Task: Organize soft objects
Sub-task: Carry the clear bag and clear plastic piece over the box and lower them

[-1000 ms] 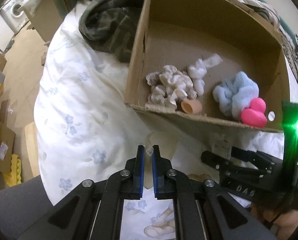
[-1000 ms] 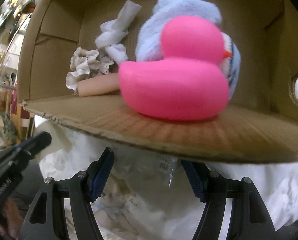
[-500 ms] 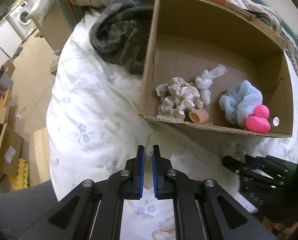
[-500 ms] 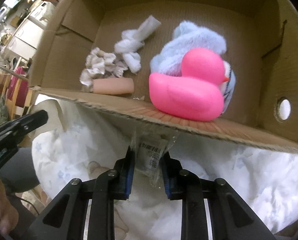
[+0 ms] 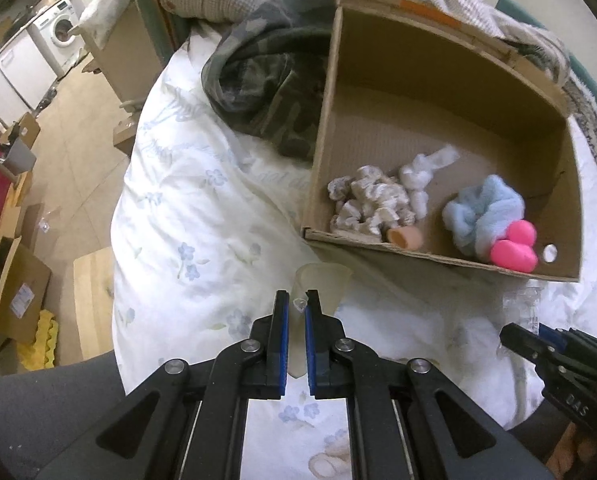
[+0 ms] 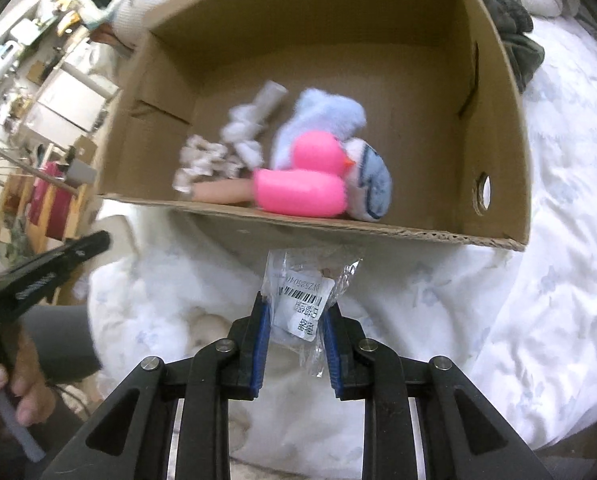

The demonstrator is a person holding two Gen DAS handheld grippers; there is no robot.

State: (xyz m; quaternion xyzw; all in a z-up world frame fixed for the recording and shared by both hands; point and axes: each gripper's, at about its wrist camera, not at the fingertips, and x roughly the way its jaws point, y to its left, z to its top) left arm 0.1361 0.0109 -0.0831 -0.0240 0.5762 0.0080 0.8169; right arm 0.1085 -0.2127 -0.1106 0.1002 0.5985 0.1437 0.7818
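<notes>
An open cardboard box (image 5: 438, 264) (image 6: 378, 236) lies on a white floral duvet. In it are a pink rubber duck (image 5: 514, 254) (image 6: 302, 184), a light blue plush (image 5: 486, 208) (image 6: 322, 120), a white knotted cloth (image 5: 422, 172) (image 6: 254, 128), a beige lace bundle (image 5: 370, 204) (image 6: 202, 160) and a peach tube (image 5: 406, 237) (image 6: 222, 193). My left gripper (image 5: 296, 306) is shut on a translucent soft cup (image 5: 322, 284). My right gripper (image 6: 294, 312) (image 5: 538, 340) is shut on a clear plastic packet with a barcode label (image 6: 302, 304), held before the box's front wall.
The duvet (image 5: 202, 216) (image 6: 558, 280) covers the bed. A camouflage garment (image 5: 266, 76) lies left of the box. Grey and knitted blankets (image 5: 538, 40) lie behind it. The floor with cartons (image 5: 14, 292) is at the left, beyond the bed's edge.
My right gripper closed on the plastic packet and lifted it back from the box. Both grippers pulled away from the box, so it looks smaller. The left stays shut on the cup.
</notes>
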